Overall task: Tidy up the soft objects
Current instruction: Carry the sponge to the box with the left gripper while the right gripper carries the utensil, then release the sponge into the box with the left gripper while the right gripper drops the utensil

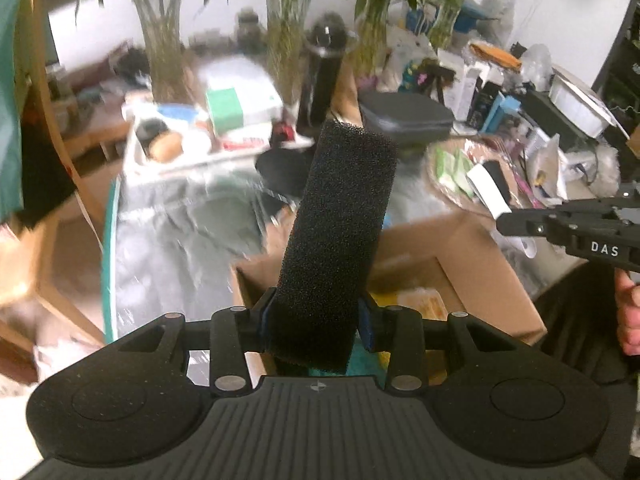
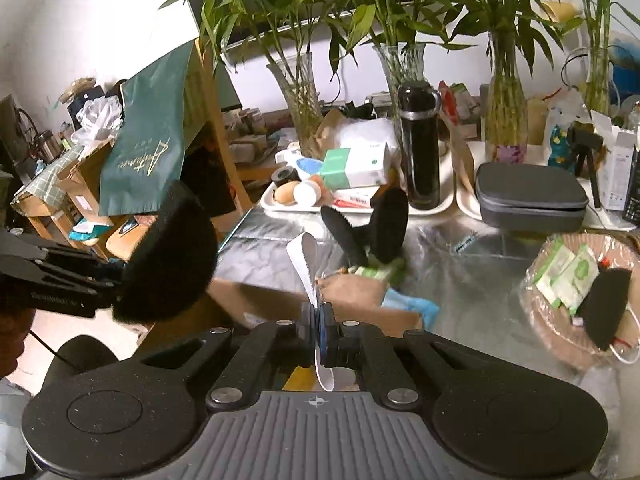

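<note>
My left gripper (image 1: pixel 316 322) is shut on a long black foam block (image 1: pixel 340 232), held upright above an open cardboard box (image 1: pixel 472 280). In the right wrist view the same foam block (image 2: pixel 168 264) shows at the left. My right gripper (image 2: pixel 319 326) is shut on a thin white strip (image 2: pixel 306 264) that stands up between the fingers; it shows at the right of the left wrist view (image 1: pixel 520 224). More black foam pieces (image 2: pixel 384 224) lie on the silver-covered table (image 2: pixel 480 280). Another black foam piece (image 2: pixel 608 304) lies in a woven basket (image 2: pixel 548 332).
A white tray (image 2: pixel 360 204) with boxes and small items, a black bottle (image 2: pixel 420 144), a grey zip case (image 2: pixel 528 196) and several glass vases with bamboo (image 2: pixel 300 96) stand behind. A wooden chair with a green bag (image 2: pixel 148 140) is at left.
</note>
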`<state>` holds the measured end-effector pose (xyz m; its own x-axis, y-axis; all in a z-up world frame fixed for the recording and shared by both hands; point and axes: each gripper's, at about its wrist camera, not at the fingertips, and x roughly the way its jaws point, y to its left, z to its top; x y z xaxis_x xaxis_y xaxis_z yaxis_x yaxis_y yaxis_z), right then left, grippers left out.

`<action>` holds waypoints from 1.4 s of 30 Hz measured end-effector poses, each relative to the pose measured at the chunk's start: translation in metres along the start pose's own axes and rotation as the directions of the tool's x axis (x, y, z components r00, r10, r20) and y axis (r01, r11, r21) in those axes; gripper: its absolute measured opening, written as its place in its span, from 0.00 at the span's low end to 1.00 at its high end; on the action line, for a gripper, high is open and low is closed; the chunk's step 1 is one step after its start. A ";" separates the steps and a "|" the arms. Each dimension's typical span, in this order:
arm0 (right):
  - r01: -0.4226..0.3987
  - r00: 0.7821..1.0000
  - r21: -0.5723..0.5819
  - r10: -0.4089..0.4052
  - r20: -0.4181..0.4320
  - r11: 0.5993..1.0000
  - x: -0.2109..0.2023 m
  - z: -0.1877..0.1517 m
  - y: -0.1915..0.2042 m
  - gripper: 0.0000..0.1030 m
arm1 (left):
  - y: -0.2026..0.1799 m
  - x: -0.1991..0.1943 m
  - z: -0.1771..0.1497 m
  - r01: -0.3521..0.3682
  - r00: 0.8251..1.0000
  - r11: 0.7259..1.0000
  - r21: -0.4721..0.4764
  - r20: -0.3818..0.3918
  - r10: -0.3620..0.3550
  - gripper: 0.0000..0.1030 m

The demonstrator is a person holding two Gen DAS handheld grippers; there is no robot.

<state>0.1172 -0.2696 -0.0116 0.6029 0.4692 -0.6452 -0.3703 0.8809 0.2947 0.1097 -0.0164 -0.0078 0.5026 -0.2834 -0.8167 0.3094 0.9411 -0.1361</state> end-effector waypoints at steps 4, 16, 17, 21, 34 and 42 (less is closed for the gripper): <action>-0.002 1.000 -0.007 0.002 -0.014 1.000 -0.001 -0.006 0.004 0.04 | -0.001 0.010 -0.011 0.022 0.999 1.000 -0.003 -0.043 -0.022 0.38; 0.016 0.998 -0.003 -0.016 -0.053 1.000 0.001 -0.019 0.007 0.04 | 0.006 0.013 -0.038 0.074 0.997 0.997 -0.034 0.021 -0.073 0.61; 0.017 0.998 0.002 -0.017 -0.055 1.000 0.001 -0.020 0.007 0.04 | 0.006 0.010 -0.041 0.069 0.997 0.997 -0.035 0.033 -0.068 0.62; 0.018 0.998 0.025 -0.017 -0.063 1.000 0.003 -0.021 0.006 0.04 | 0.005 0.003 -0.047 0.032 0.997 0.998 -0.046 0.077 -0.028 0.63; 0.017 0.997 0.051 -0.013 -0.077 0.999 0.005 -0.007 0.016 0.05 | 0.015 -0.009 -0.052 -0.014 0.991 0.998 -0.059 0.129 0.022 0.63; 0.093 0.979 0.008 -0.090 -0.180 0.996 0.032 -0.019 0.011 0.81 | 0.019 -0.010 -0.051 -0.027 0.991 0.998 -0.061 0.131 0.035 0.63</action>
<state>0.1191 -0.2460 -0.0423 0.4962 0.3697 -0.7856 -0.3069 0.9211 0.2396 0.0700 0.0139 -0.0310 0.6148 -0.2719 -0.7404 0.2457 0.9580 -0.1478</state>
